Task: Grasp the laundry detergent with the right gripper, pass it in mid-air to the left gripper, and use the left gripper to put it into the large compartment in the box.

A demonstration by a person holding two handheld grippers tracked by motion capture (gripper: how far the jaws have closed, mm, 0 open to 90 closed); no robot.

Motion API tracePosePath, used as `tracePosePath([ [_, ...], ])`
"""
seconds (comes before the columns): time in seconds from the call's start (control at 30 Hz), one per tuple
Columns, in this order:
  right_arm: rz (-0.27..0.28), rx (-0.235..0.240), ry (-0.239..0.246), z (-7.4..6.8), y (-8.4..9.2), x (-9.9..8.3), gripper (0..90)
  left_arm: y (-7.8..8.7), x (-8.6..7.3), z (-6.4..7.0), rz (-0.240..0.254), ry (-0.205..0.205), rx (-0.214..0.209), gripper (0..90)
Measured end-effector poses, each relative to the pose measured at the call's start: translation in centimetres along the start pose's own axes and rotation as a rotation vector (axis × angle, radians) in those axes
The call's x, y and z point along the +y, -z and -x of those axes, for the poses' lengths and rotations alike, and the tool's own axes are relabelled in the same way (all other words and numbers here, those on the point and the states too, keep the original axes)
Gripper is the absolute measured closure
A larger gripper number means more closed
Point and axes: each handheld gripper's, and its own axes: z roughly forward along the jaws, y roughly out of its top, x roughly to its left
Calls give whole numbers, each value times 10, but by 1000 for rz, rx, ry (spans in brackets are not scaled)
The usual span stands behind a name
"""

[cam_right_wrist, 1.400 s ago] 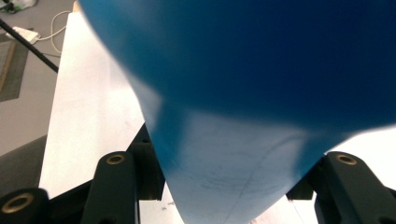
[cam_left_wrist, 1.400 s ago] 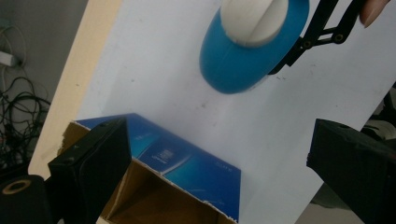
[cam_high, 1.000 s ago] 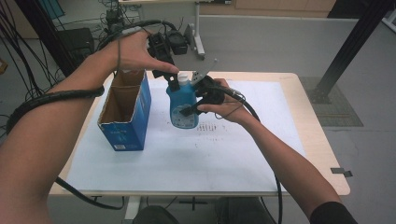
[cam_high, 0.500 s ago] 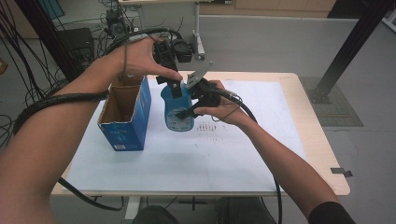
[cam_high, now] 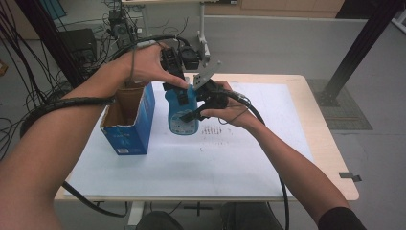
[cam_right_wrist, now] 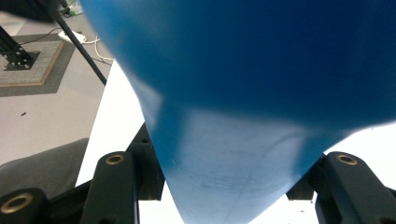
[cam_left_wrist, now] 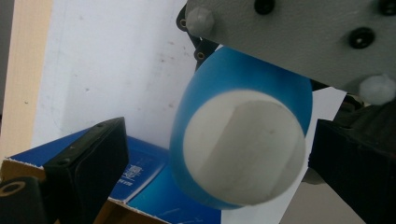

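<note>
Since a second ago the blue pouch [cam_high: 183,115] has shifted a little toward the left edge of the worktop [cam_high: 249,158], closer to the open cardboard box [cam_high: 128,120], and the left gripper [cam_high: 178,88] has come in at its top. The pouch now hangs upright in the air above the far left part of the worktop, just beside the box and clear of the white sheet [cam_high: 230,153] that covers the surface. The right gripper [cam_high: 198,108] has its jaws nearly closed and clamped on the pouch from the right side; in the right gripper view the blue pouch [cam_right_wrist: 243,93] fills the space between the two black jaws, pressed by both. In the left gripper view the white round top [cam_left_wrist: 243,147] of the pouch sits between the left gripper's jaws, which stand apart on either side of it with a gap showing at the left one; whether the right one touches it I cannot tell. The box stands on the worktop near the left edge, its flaps open upward
</note>
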Motion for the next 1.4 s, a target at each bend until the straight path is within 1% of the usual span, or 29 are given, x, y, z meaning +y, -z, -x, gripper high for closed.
tracePosePath([
  [0.07,-1,4,3,-1,1,0,444,-1,1,0,-6,-5,-3,52],
  [0.1,-1,4,3,-1,1,0,444,-3,1,0,0,0,-4,52],
  [0.13,2,13,-3,-2,1,1,444,-3,2,0,-6,-11,-4,52],
  [0.2,5,22,-6,-3,1,1,444,-5,3,0,-3,-5,-9,57],
  [0.23,5,22,-6,-3,1,1,444,-5,3,0,-7,-12,-13,57],
  [0.33,7,20,-4,-3,1,1,444,-6,3,1,5,-1,-20,54],
  [0.37,20,21,9,-2,1,2,444,-6,3,1,7,-1,-24,55],
  [0.43,31,25,13,-1,1,2,444,-8,4,1,11,0,-31,53],
  [0.6,46,22,19,0,2,4,444,-8,5,2,1,-10,-29,53],
  [0.83,37,22,19,-3,3,3,444,-9,7,3,-1,-8,-31,52],
  [0.9,43,25,26,-2,4,3,444,-10,8,3,-6,-10,-29,53],
  [0.97,42,22,19,-3,5,4,444,-10,9,3,-4,-9,-29,52],
  [1.07,46,22,25,-3,5,4,444,-9,9,3,2,-10,-32,53],
  [1.3,55,22,18,-1,7,3,444,-7,11,3,11,-11,-36,52],
  [1.4,49,17,9,-2,9,3,444,-7,12,2,12,-10,-35,52],
])
